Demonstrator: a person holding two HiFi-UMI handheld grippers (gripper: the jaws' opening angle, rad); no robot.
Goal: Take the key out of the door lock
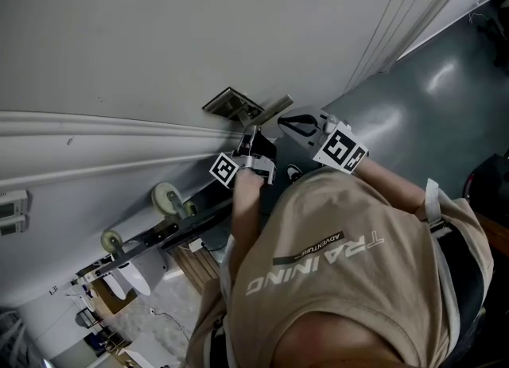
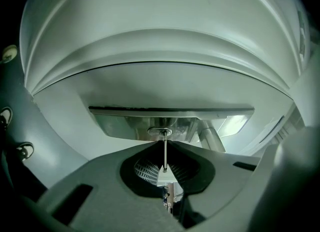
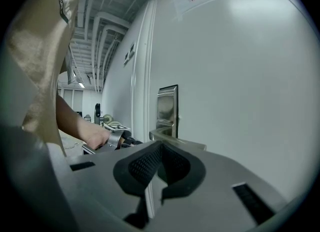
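Key [image 2: 165, 157] sits in the lock [image 2: 161, 132], seen edge-on, not yet drawn. Left gripper [image 2: 165, 145] pinches it, a pad on each flat, probably lined up with the key so a straight pull frees it. It is held level and square to the door [image 2: 160, 35]. Right gripper [image 3: 159, 145] is pressed together on nothing, idle beside the handle [image 3: 176, 139].

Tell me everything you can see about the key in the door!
The key looks like a thin, silvery metal strip, seen edge-on. Its far end sits in the round keyhole of the shiny lock plate, so it is not out yet. It sticks straight out, and the left gripper pinches it between its fingers.
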